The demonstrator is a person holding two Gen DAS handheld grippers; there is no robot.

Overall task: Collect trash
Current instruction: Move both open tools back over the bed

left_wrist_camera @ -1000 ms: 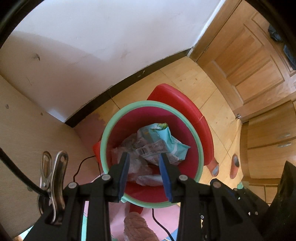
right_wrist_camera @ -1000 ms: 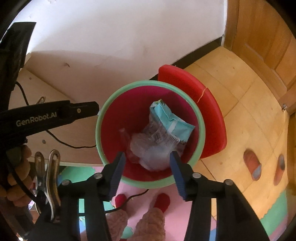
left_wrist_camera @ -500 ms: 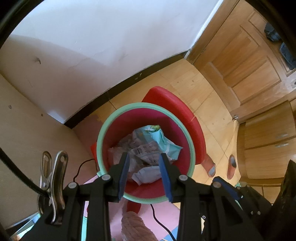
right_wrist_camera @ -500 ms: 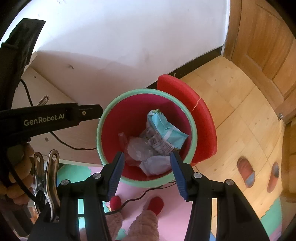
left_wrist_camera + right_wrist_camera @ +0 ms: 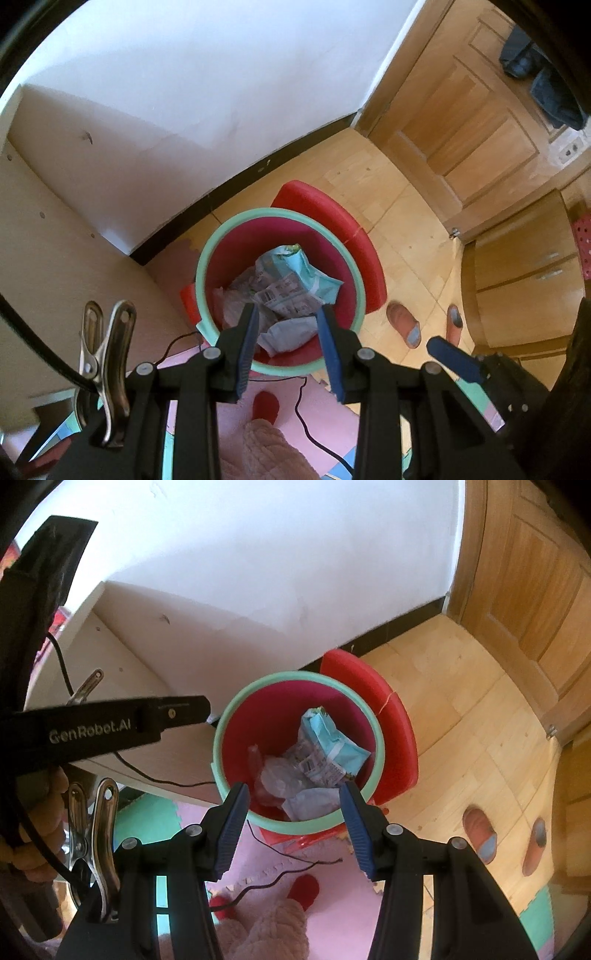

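Trash lay heaped inside the round red plastic bin with the mint-green rim (image 5: 210, 273), a crumpled pale-blue snack wrapper (image 5: 310, 275) on top of clear film and white paper scraps. The left tool (image 5: 286, 345) hung above the bin's near edge, fingers parted and bare of any load; the right tool (image 5: 293, 825) stood likewise above it, released wider, nothing between its blue pads (image 5: 236, 819).

Risk, as a judgement, sat mostly around the bin rather than in it. A thin black cable (image 5: 280, 875) trailed over the pink foam floor mat (image 5: 325, 886) just in front of the bin, and a careless step could snag it. The wrapper rode high in the heap, so a nudge to the rim might tip it out. The red lid (image 5: 354, 240) behind the bin leaned half off and could slide.
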